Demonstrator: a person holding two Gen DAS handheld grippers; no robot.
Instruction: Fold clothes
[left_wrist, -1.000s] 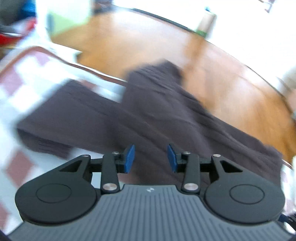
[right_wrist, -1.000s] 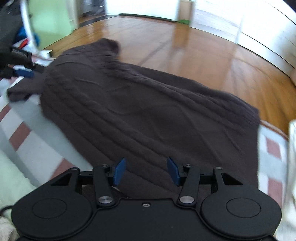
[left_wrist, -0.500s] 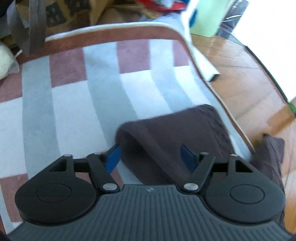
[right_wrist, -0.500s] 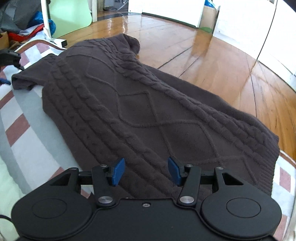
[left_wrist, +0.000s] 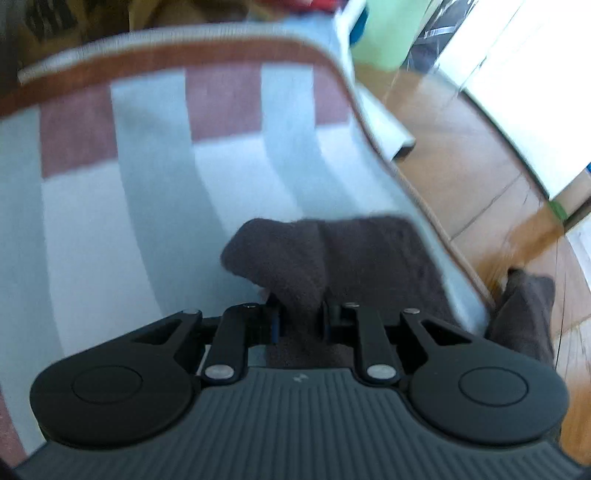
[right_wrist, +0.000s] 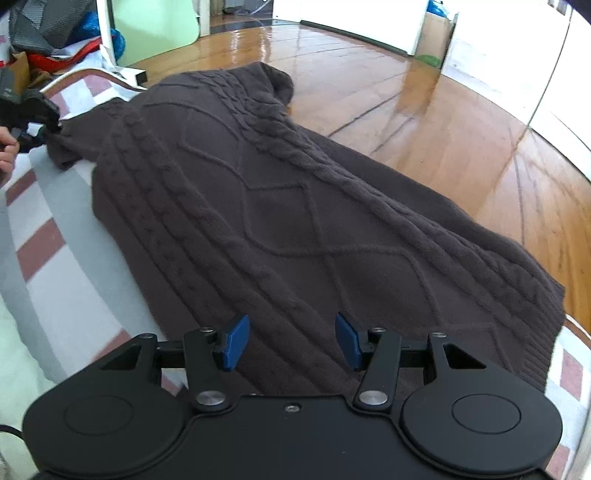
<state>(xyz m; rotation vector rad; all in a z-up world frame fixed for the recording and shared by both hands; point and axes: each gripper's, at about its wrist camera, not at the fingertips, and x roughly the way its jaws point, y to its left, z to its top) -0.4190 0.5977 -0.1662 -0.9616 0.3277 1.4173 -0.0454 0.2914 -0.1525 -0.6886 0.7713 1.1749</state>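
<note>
A dark brown cable-knit sweater (right_wrist: 295, 206) lies spread over a checked blanket (right_wrist: 44, 258), its far part hanging past the edge toward the floor. Its sleeve end (left_wrist: 291, 258) rises in a bunched fold between the pads of my left gripper (left_wrist: 300, 325), whose jaws are closing and pinch the fabric. In the right wrist view that left gripper (right_wrist: 33, 114) shows at the far left, on the sleeve tip (right_wrist: 66, 155), with a hand (right_wrist: 7, 155) behind it. My right gripper (right_wrist: 291, 341) hovers open over the sweater's near edge, nothing between its fingers.
The pink, grey and white blanket (left_wrist: 147, 184) has a brown border along its edge. Beyond lies a shiny wooden floor (right_wrist: 406, 110). A pale green panel (left_wrist: 388, 33) and a heap of bags and clothes (right_wrist: 48, 37) stand at the far left.
My left gripper swung from over the sweater's body to the sleeve end, opened wide around the cuff, then closed on it. The right gripper stayed open and almost still.
</note>
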